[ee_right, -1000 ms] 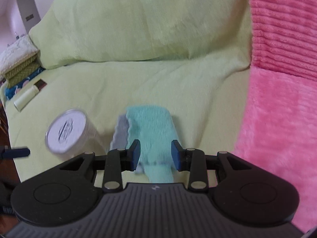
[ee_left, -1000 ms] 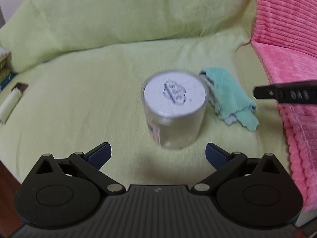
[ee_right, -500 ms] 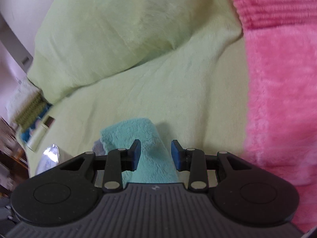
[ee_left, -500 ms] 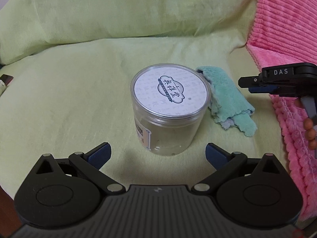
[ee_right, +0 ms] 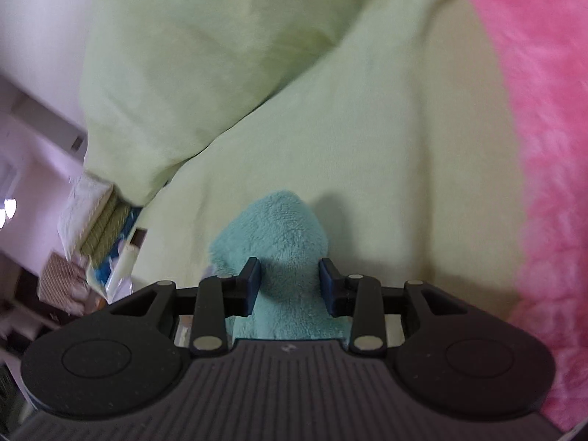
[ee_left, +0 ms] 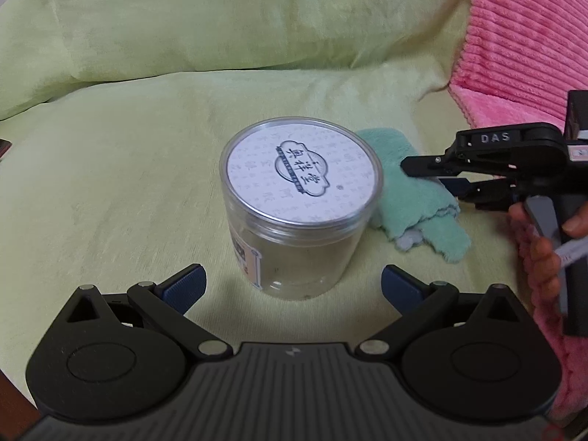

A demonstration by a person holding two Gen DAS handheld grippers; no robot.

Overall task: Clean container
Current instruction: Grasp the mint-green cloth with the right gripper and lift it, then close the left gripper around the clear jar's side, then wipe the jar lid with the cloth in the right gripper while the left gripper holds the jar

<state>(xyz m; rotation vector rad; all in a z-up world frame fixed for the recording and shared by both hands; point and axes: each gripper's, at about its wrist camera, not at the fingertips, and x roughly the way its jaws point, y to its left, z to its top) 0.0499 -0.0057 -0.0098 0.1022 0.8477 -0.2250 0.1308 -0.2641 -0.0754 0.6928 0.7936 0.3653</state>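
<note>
A clear plastic container (ee_left: pixel 297 220) with a white printed lid stands upright on the light green blanket (ee_left: pixel 128 169). My left gripper (ee_left: pixel 292 286) is open, its blue pads on either side of the container's base, not touching it. A teal cloth (ee_left: pixel 411 198) lies right of the container. My right gripper (ee_right: pixel 289 281) is partly closed with the teal cloth (ee_right: pixel 279 235) between its pads; it shows from the side in the left wrist view (ee_left: pixel 441 176), over the cloth.
A pink corduroy blanket (ee_left: pixel 525 47) lies along the right side, also in the right wrist view (ee_right: pixel 544 147). A green pillow (ee_left: pixel 220 18) rises behind. Folded cloths and small items (ee_right: pixel 99 235) sit at the far left edge.
My left gripper has come closer to the container. My right gripper has tilted and lowered onto the teal cloth, which now sits between its pads.
</note>
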